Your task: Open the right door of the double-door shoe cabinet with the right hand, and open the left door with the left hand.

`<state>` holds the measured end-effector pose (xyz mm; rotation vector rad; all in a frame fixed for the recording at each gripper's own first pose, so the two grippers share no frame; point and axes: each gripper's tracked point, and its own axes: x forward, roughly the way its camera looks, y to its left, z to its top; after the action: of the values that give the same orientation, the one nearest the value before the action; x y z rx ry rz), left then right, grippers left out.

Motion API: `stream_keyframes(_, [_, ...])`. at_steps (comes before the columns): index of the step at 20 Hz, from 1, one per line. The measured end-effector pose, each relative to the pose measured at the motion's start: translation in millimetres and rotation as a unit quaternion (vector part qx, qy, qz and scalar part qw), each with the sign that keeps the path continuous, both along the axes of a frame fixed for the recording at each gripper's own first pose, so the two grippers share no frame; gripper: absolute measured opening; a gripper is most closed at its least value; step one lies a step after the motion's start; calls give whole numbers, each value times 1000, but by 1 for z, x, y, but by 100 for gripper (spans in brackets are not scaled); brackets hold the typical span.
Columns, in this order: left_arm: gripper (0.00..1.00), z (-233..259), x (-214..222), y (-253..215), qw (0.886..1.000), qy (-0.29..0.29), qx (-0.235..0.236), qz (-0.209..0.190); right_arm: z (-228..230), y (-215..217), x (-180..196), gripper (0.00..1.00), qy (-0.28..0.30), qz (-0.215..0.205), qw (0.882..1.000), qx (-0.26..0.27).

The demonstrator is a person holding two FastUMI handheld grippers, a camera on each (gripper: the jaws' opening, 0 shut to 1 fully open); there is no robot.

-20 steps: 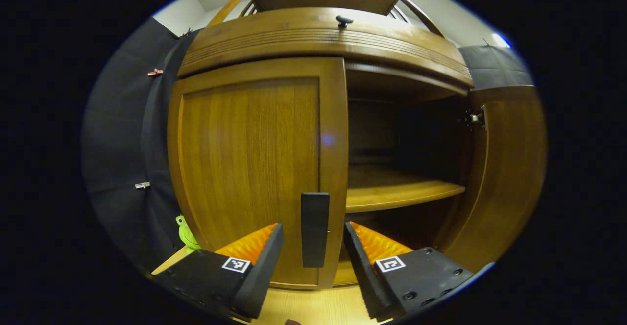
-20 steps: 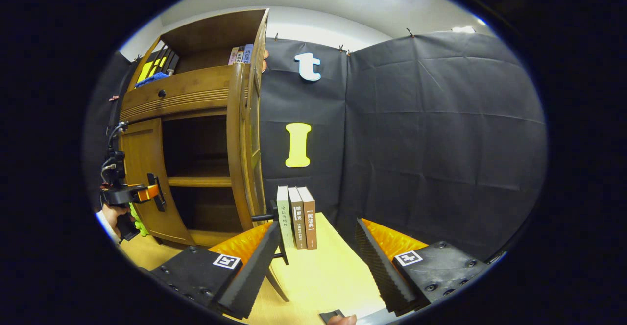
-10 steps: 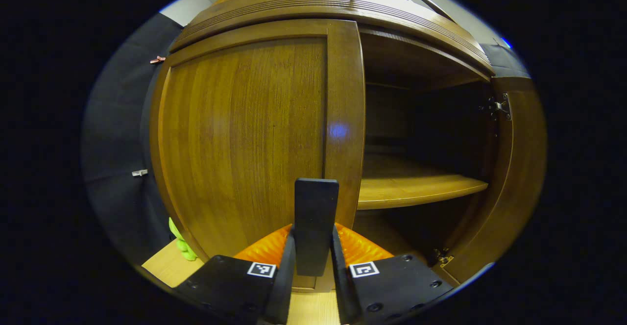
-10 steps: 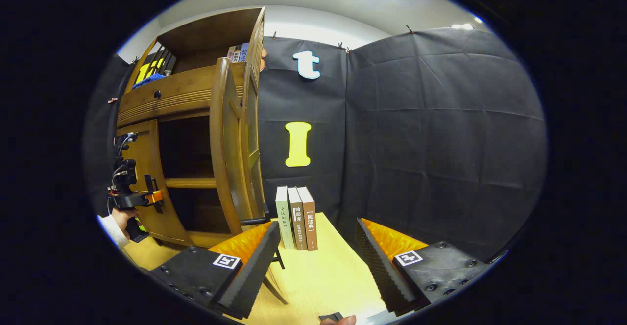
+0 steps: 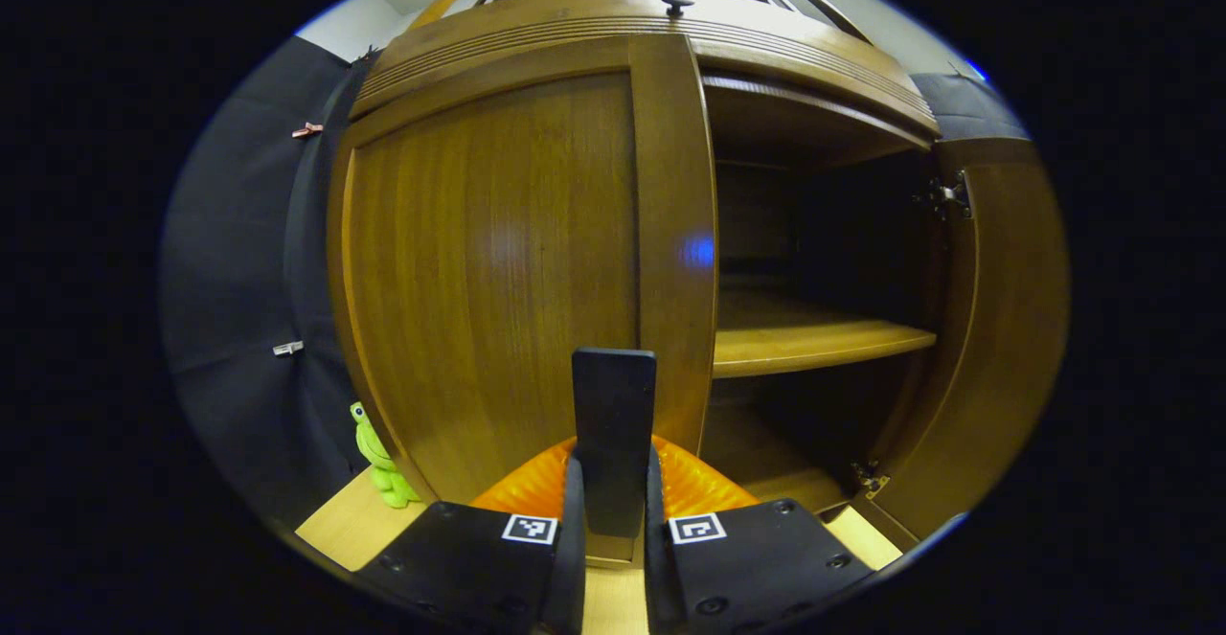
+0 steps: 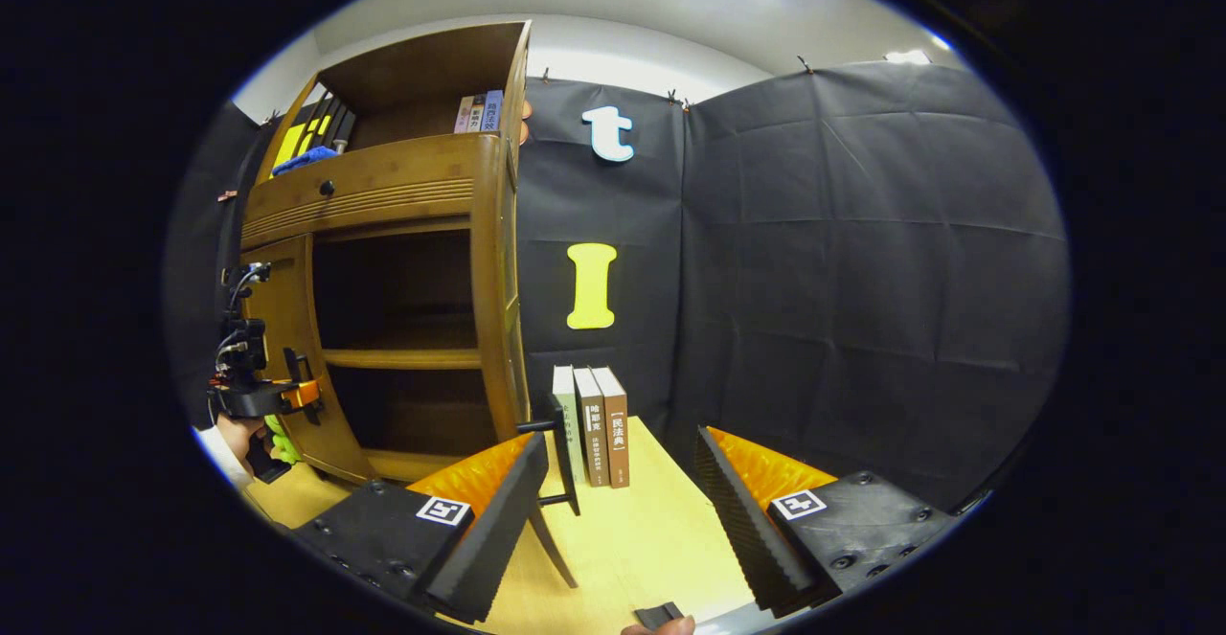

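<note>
The left gripper [image 5: 613,520] was clamped on the one dark handle [image 5: 614,439] of the left door [image 5: 498,261], which stood nearly closed. The right door [image 6: 498,281] was swung wide open, showing one shelf [image 5: 814,338] inside. The right gripper [image 6: 613,510] hung spread apart, gripping nothing, near three books [image 6: 594,410] on the table [image 6: 642,539].

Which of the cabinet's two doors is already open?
The right door, swung wide off the shelf. The left door is closed, its handle clamped by the left gripper.

Bright overhead light, sharp focus; fisheye bends edges; glare spot on left door [image 5: 508,261]; cabinet interior [image 5: 833,233] dark.
</note>
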<state>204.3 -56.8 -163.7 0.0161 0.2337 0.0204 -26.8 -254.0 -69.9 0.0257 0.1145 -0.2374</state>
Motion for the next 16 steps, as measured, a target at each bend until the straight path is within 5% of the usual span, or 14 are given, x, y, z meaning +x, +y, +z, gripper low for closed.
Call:
stream_keyframes(5, [27, 3, -48, 20, 1000, 2, -1, -15, 5, 42, -14, 98, -1, 23, 1000, -3])
stream_keyframes(6, [27, 3, -57, 25, 1000, 2, -1, -17, 6, 52, -17, 92, -1, 29, 1000, -4])
stream_keyframes(16, [24, 4, -131, 91, 1000, -1, -7, -20, 2, 130, -37, 98, 0, 71, 997, 6])
